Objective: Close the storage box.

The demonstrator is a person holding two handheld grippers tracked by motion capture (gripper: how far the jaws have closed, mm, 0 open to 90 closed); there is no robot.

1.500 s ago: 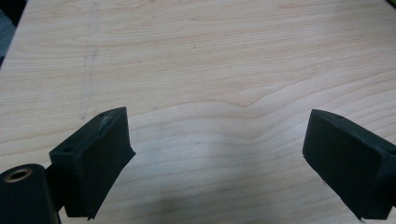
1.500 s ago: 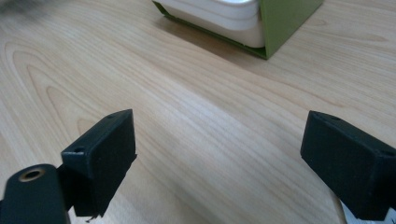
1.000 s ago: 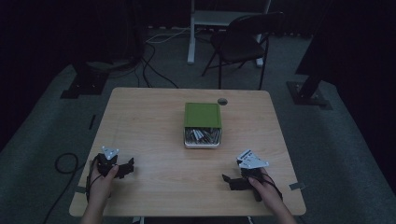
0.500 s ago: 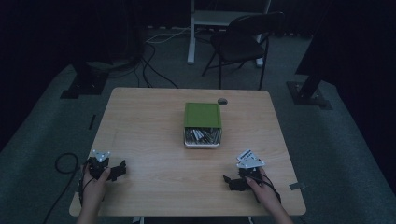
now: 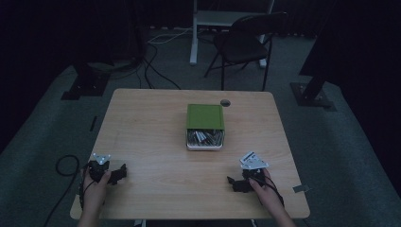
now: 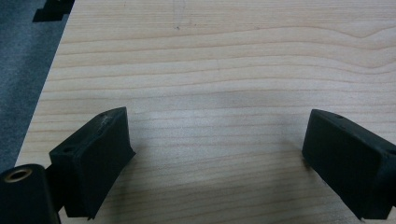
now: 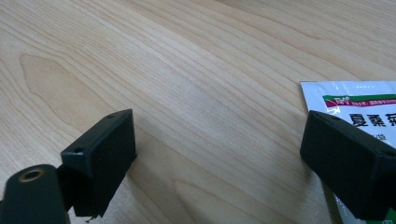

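A green box [image 5: 204, 117] stands at the table's middle, and its near end shows several silvery packets [image 5: 204, 138]. My left gripper [image 5: 120, 171] rests near the front left corner. It is open, with only bare wood between its fingers [image 6: 93, 158]. My right gripper [image 5: 231, 182] sits near the front right, also open. In the right gripper view a white sachet [image 7: 355, 100] with green and red print lies flat on the wood. It runs under the right-hand jaw, and nothing is gripped.
The wooden table [image 5: 151, 123] has a small round hole [image 5: 225, 102] behind the box. The left table edge [image 6: 44, 93] runs close beside my left gripper, with grey carpet beyond. A dark chair [image 5: 246, 42] and cables stand on the floor behind the table.
My left gripper has slid to the left, closer to the table's left edge. The right gripper has barely shifted. The box has not moved.
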